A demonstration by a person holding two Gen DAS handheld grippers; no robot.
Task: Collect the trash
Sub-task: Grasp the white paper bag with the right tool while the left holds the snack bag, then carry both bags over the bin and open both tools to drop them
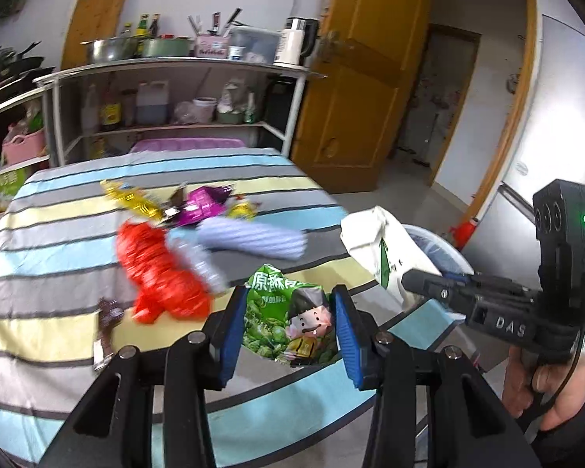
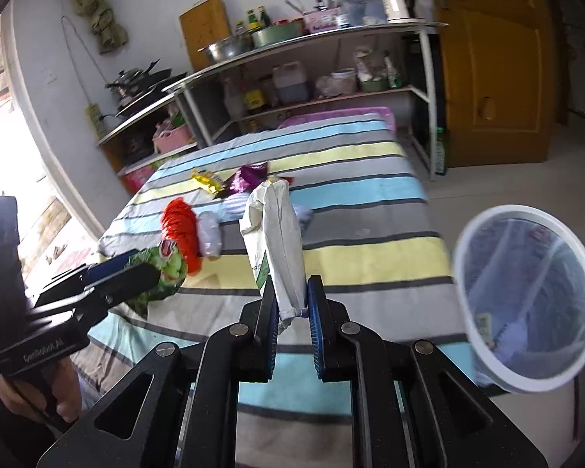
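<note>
I'm pinching the white bag (image 2: 273,241) upright in the right gripper (image 2: 292,312), jaws nearly closed on its bottom corner, while the left gripper (image 1: 288,323) is clamping the green snack packet (image 1: 292,323) part-open. The trash bin (image 2: 526,304) is sitting just right of the white bag, off the striped worktop (image 2: 370,210), with open room between them.
</note>
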